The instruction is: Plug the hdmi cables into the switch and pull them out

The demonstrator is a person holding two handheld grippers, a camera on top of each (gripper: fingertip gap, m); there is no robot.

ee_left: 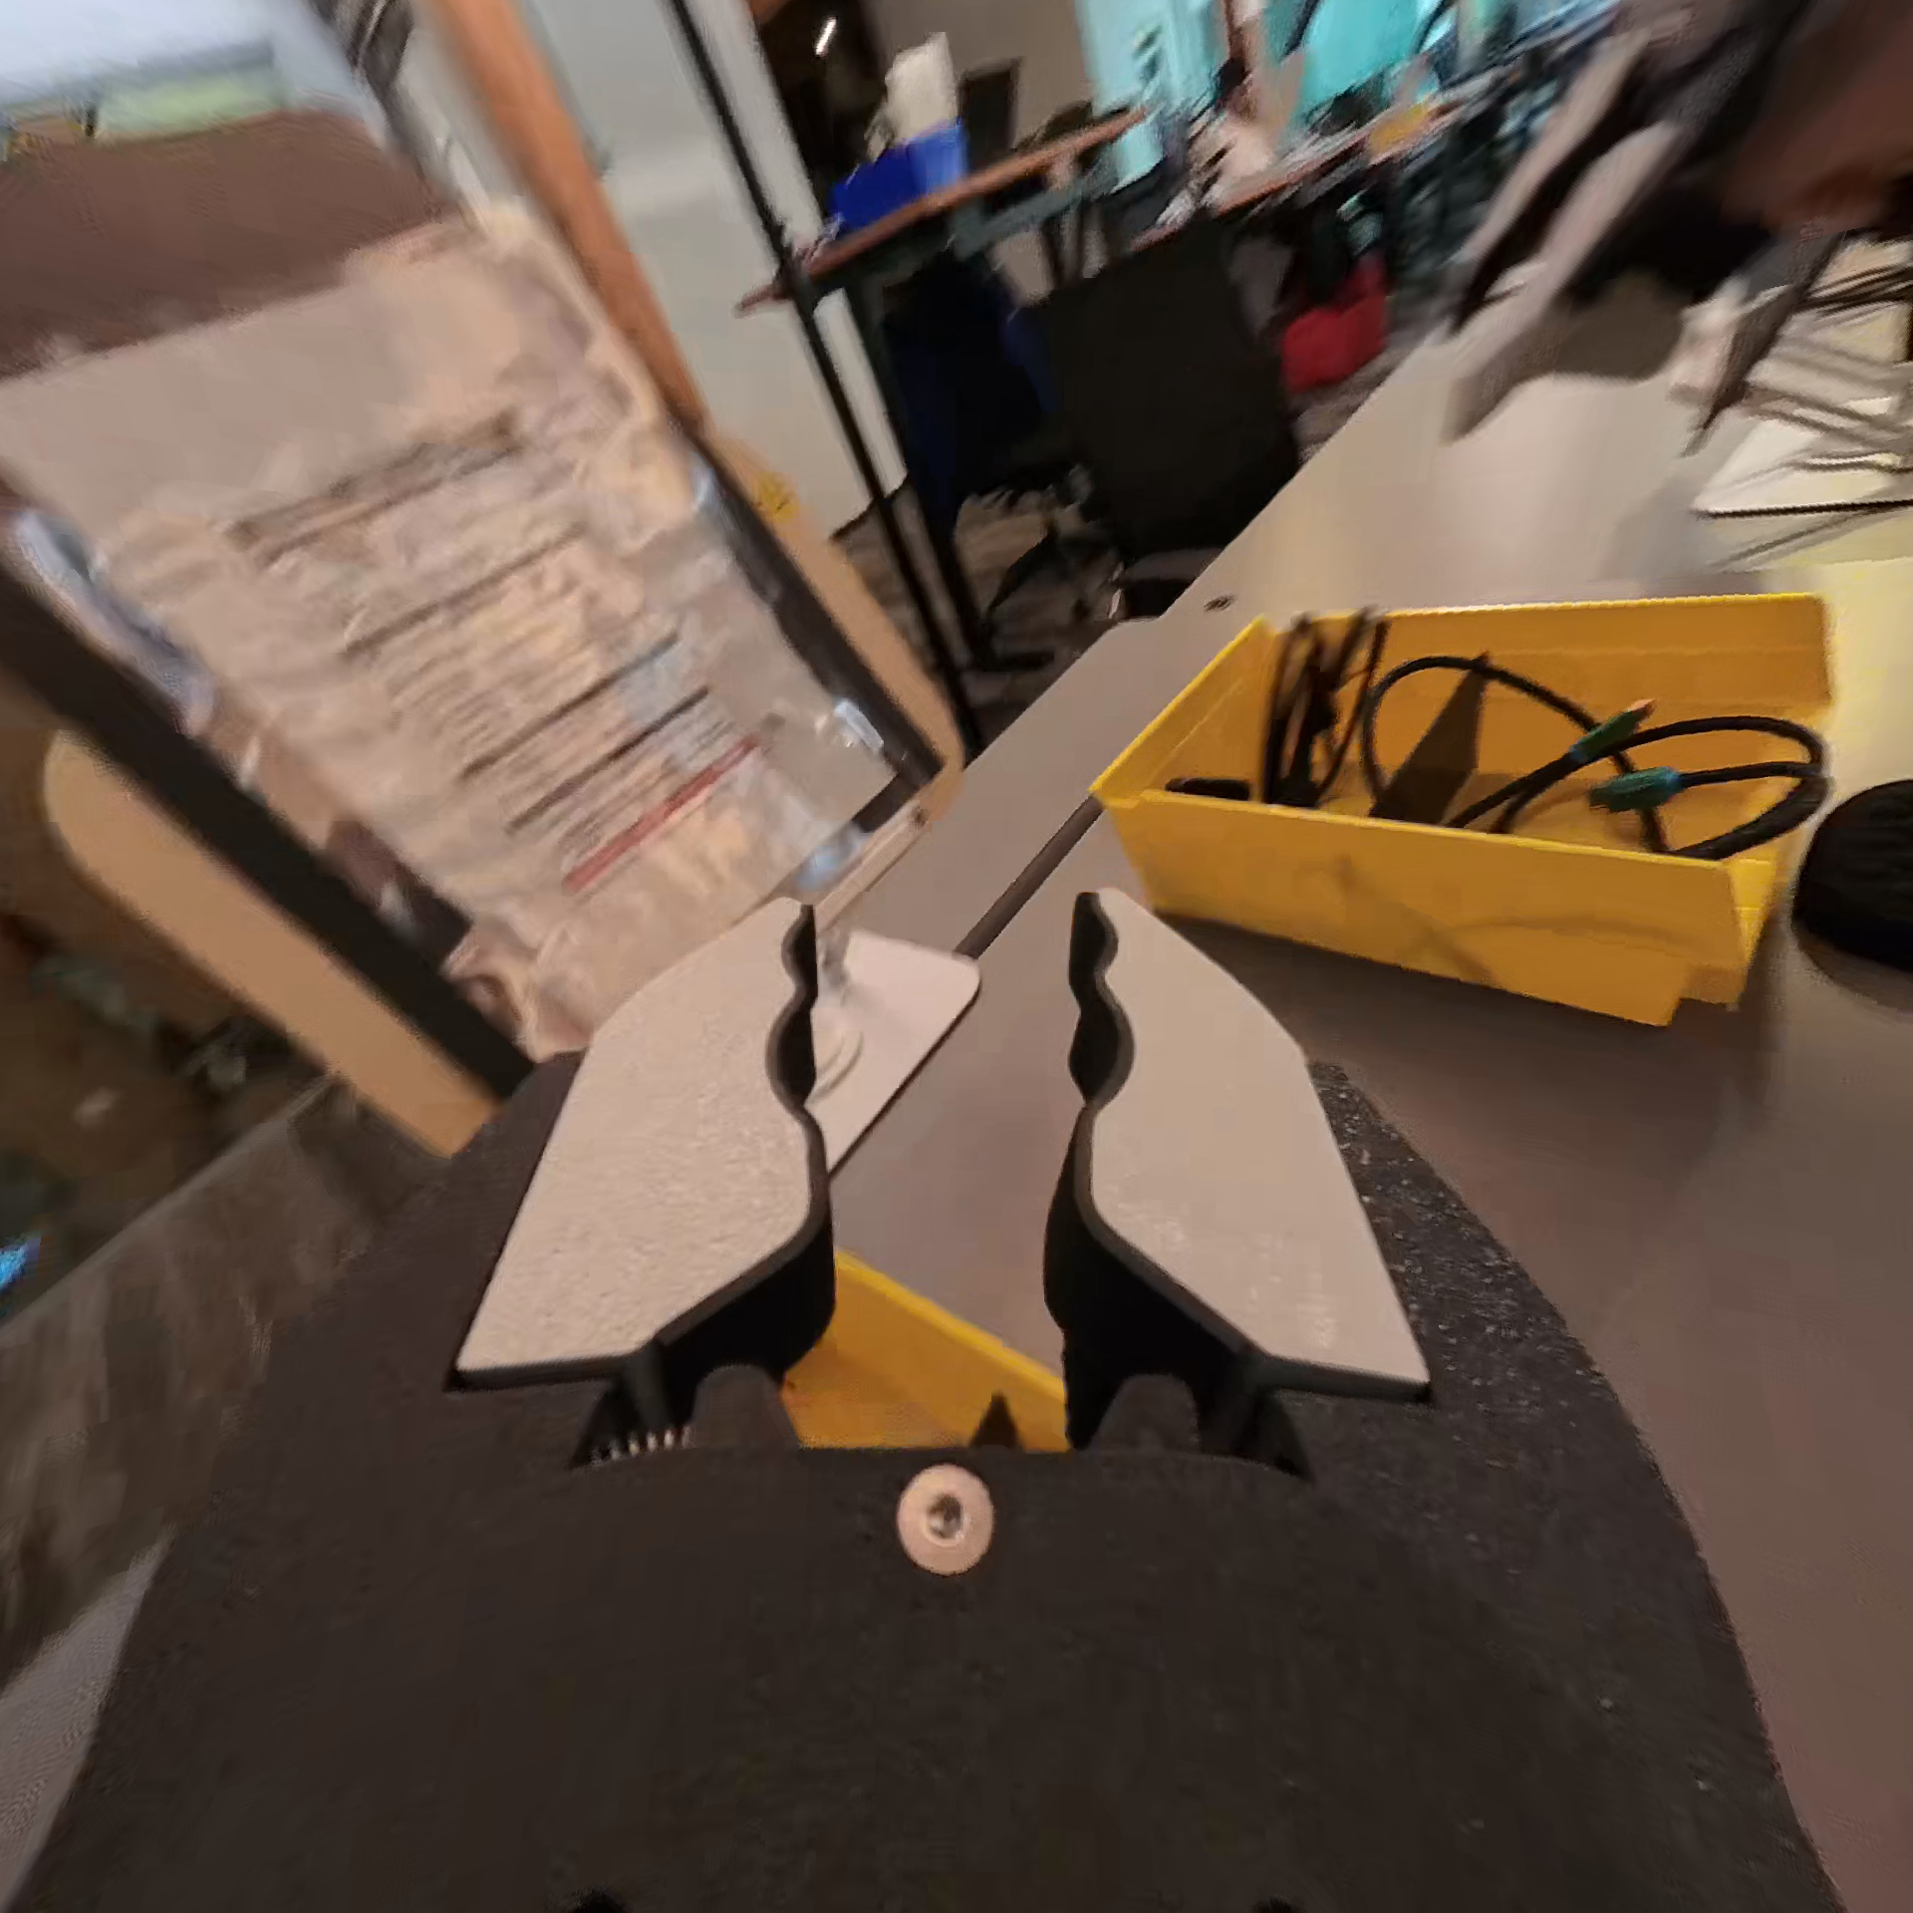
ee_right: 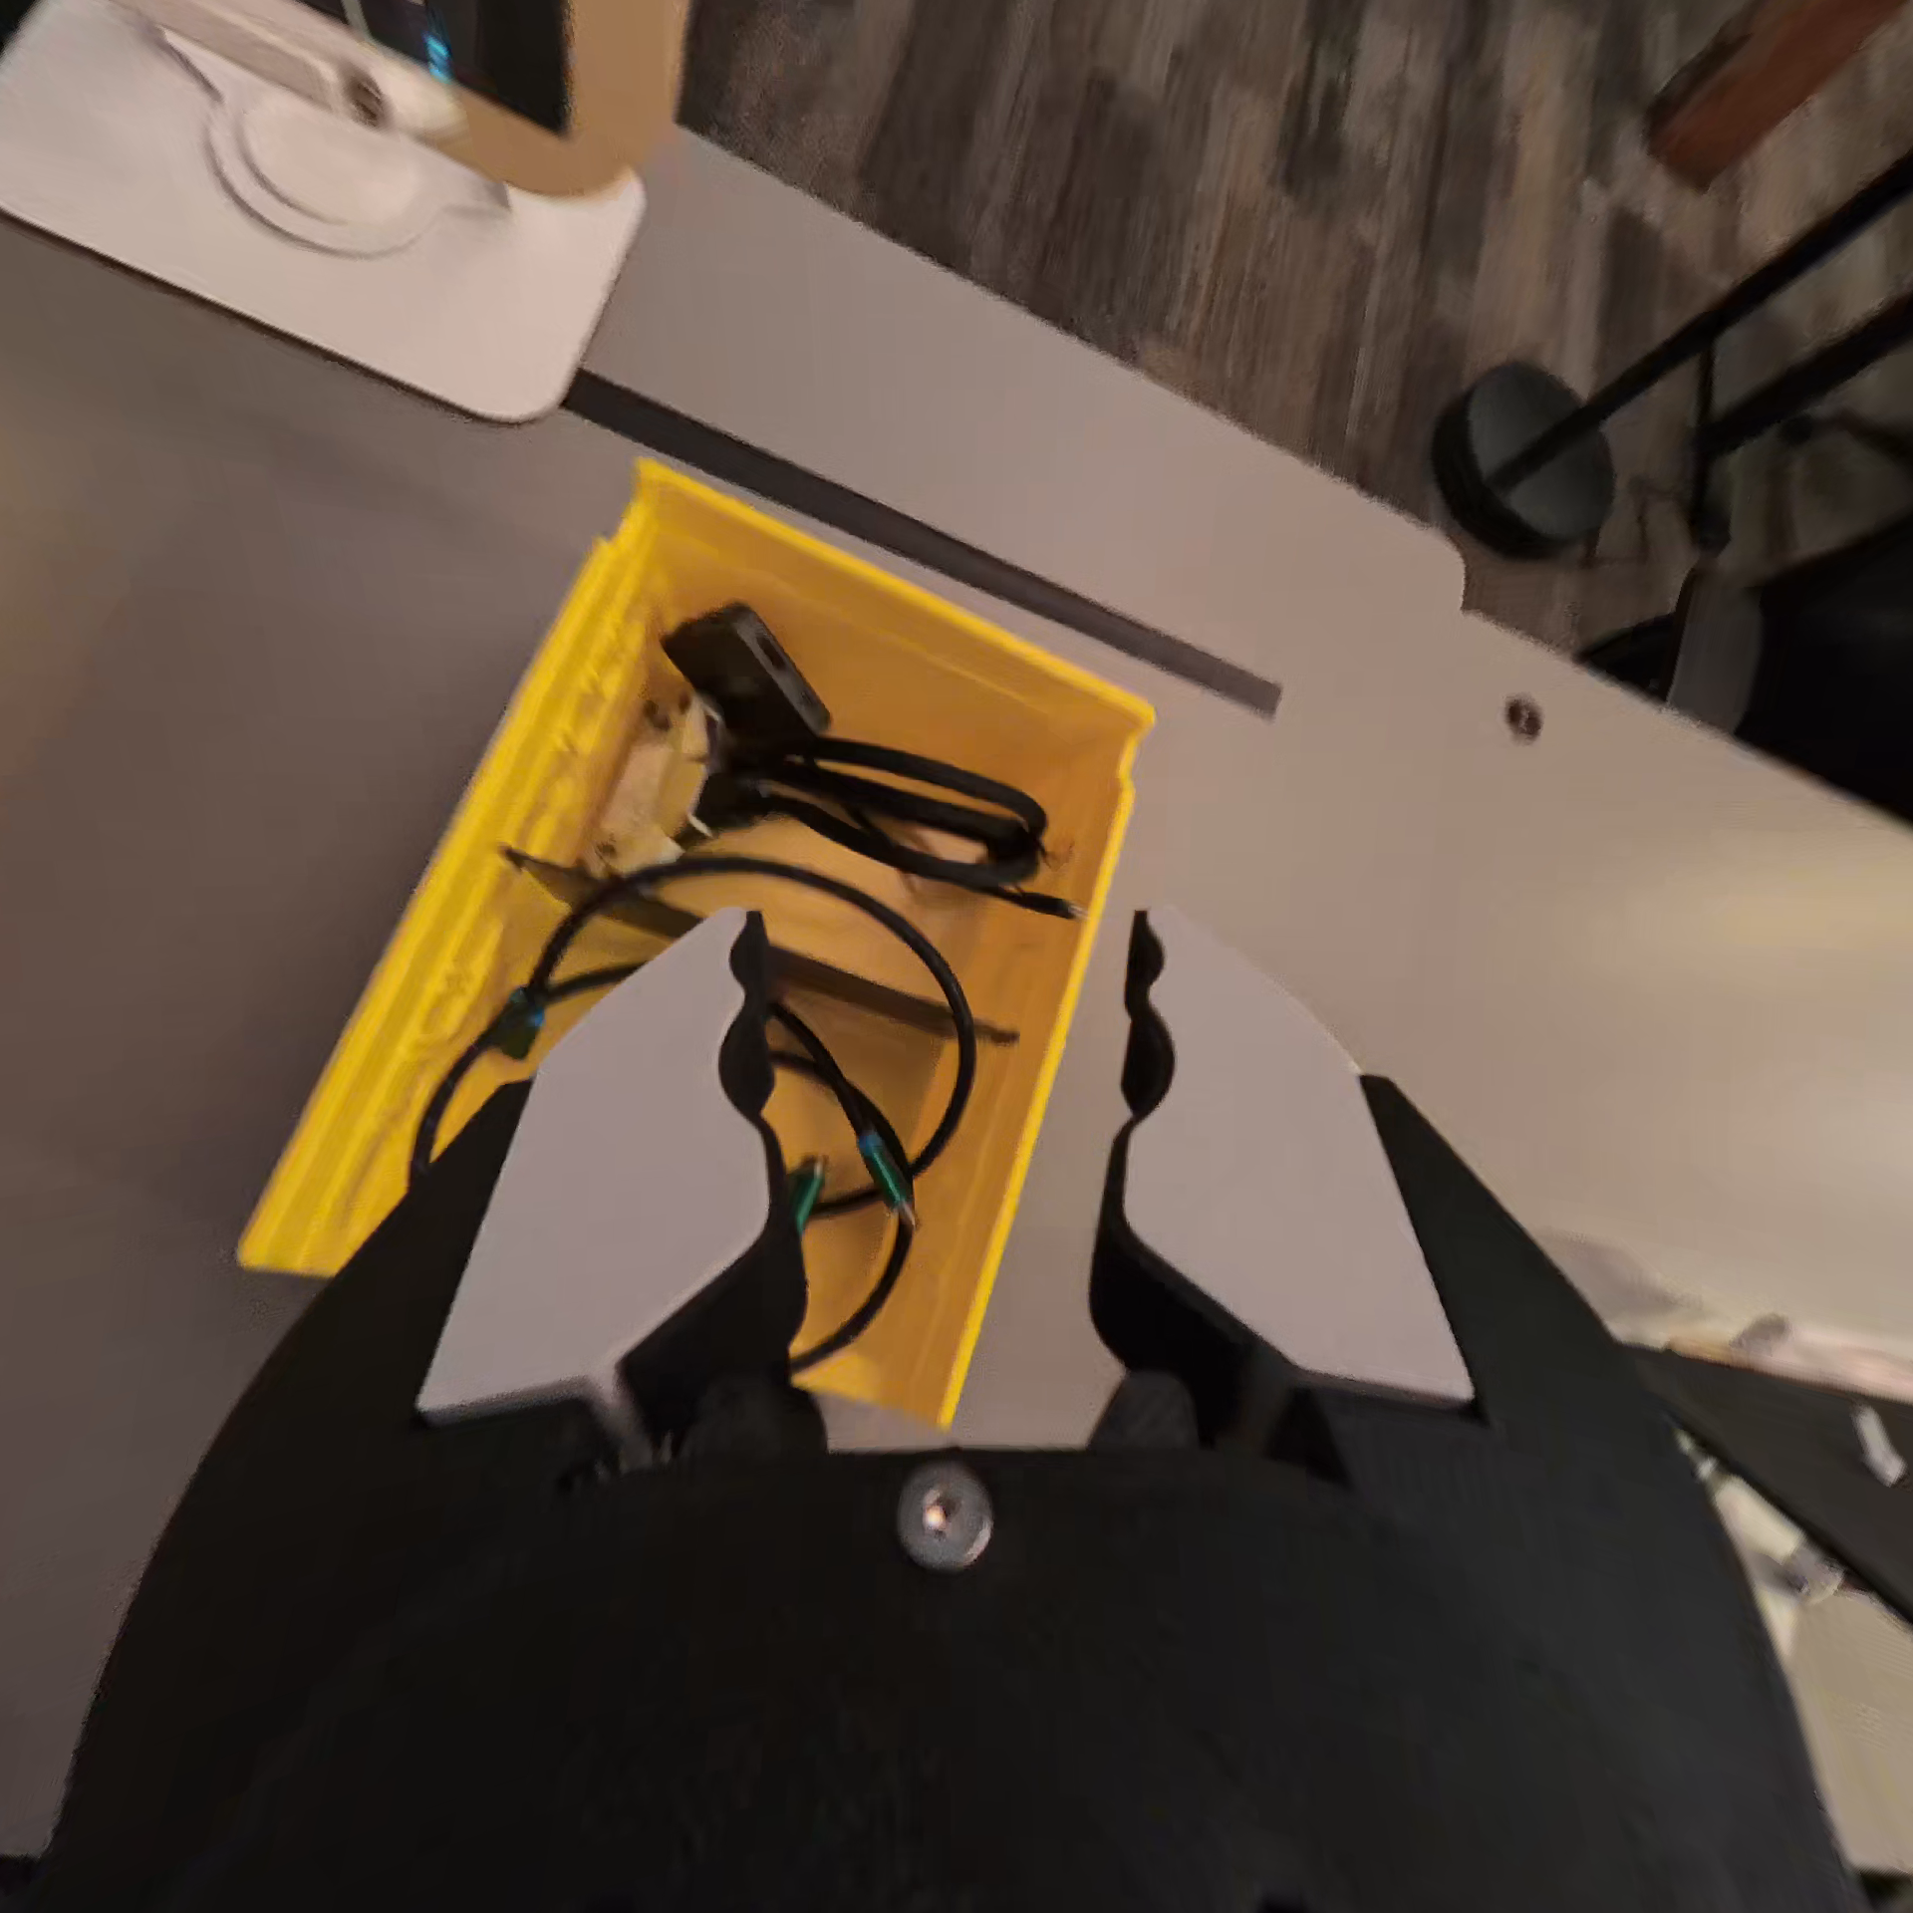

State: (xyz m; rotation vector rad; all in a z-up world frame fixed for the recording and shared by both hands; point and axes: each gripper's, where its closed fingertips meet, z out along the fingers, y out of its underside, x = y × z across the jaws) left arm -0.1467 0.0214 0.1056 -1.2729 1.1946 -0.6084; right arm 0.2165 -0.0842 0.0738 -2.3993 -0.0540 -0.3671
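1. So, the left tongs point(ee_left: 937, 911) are parted with a clear gap between the fingers, nothing held. They hang above the grey table point(ee_left: 1449, 1190), and through the gap you can see table and a corner of something yellow right under the base.

2. From the left wrist view, the yellow bin point(ee_left: 1429, 890) sits at about 2 o'clock from the fingertips, well apart from them. Black cables point(ee_left: 1615, 745) with green plug ends lie loosely coiled inside it.

3. At 10 o'clock in that view stands a clear sign holder point(ee_left: 435, 580) with a printed sheet in it, too blurred to make out, on a pale flat base.

4. The right tongs point(ee_right: 942, 937) are also wide open and empty, hovering over the near end of the same yellow bin point(ee_right: 1035, 1087), looking nearly straight down into it.

5. Inside the bin from the right wrist view: the small black switch box point(ee_right: 745, 663) is in the far compartment at about 11 o'clock from the fingertips, with a bundled black cord point(ee_right: 932, 807) next to it.

6. The thin HDMI cables point(ee_right: 932, 994) loop around the near compartment, crossing a dark divider, with their green-tipped plugs point(ee_right: 885, 1175) lying between the right tongs' fingers but lower down, not touched.

7. Both views are motion-blurred, so finer detail is hard to tell.
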